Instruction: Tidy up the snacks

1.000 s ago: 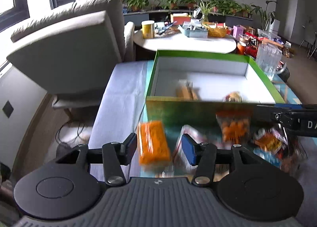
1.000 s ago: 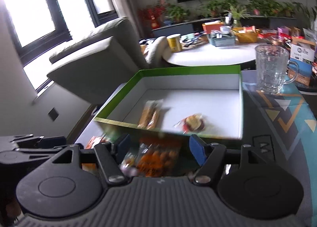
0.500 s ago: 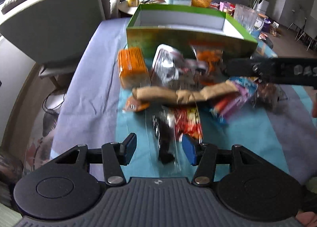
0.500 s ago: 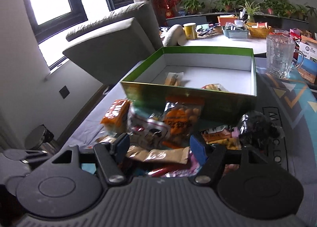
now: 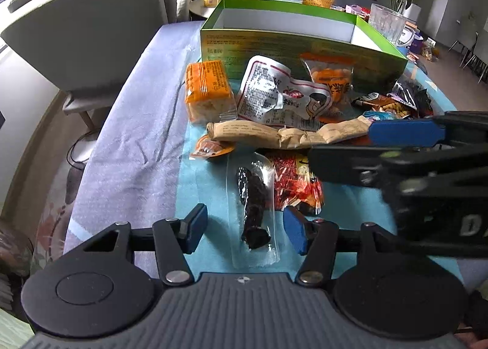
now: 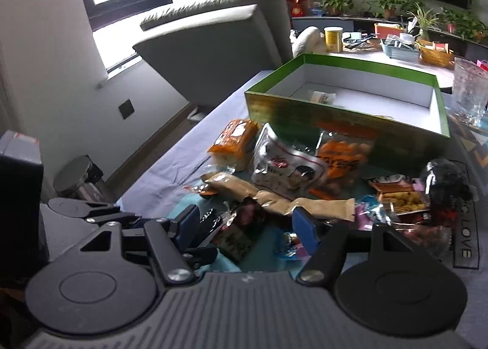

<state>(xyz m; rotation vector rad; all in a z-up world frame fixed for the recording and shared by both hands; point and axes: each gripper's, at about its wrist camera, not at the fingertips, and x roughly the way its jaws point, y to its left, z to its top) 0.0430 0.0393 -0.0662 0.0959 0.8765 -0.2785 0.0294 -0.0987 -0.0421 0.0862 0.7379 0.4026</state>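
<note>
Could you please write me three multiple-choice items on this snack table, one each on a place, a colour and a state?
1. Where does the orange cracker pack lie?
A. inside the box
B. on the table, by the box's near left corner
C. on the armchair

2. What colour is the outside of the open box?
A. green
B. red
C. black

3. How does the left gripper stand?
A. shut on the cracker pack
B. jaws apart, with a clear packet of something dark lying between its fingers
C. shut on the glass mug

Answers:
1 B: in the left wrist view the pack lies on the cloth in front of the box's left end.
2 A: its walls and rim are green, its inside white.
3 B: the blue pads stand clear on both sides of the clear packet.
</note>
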